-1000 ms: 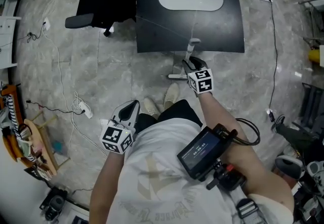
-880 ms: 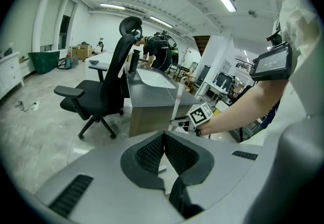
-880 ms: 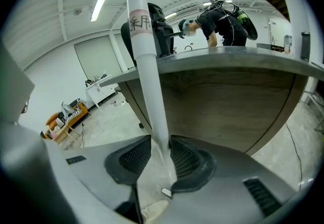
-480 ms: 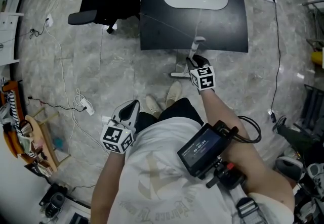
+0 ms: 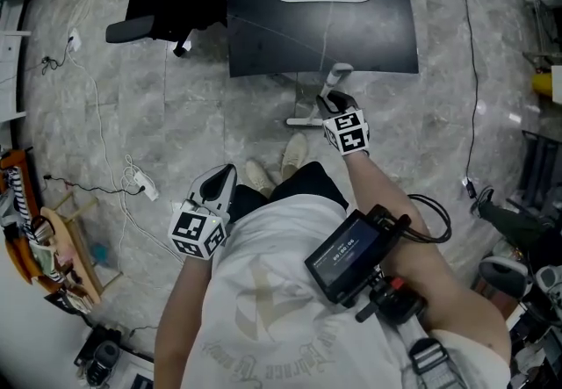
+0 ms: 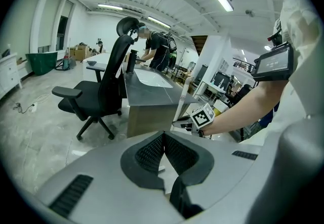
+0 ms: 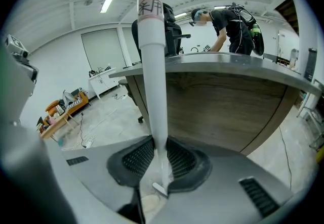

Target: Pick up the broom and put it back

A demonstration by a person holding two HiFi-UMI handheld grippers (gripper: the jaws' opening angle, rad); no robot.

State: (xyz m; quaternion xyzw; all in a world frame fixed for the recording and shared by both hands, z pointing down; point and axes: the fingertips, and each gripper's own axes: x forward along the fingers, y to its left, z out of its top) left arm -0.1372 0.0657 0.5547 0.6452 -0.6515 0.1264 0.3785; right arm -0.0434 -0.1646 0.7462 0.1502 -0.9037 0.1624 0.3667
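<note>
jaws closing on the broom handle (image 7: 152,66)

the right gripper (image 7: 161,149) is held forward and angled down at the edge of the dark surface (image 5: 395,36), its jaws closing around the upright white handle, pads against both sides. the left gripper (image 6: 163,139) is kept low by the hip, jaws pressed together, empty. an office chair (image 5: 158,1) is seen on the grey floor (image 5: 176,133).
</note>
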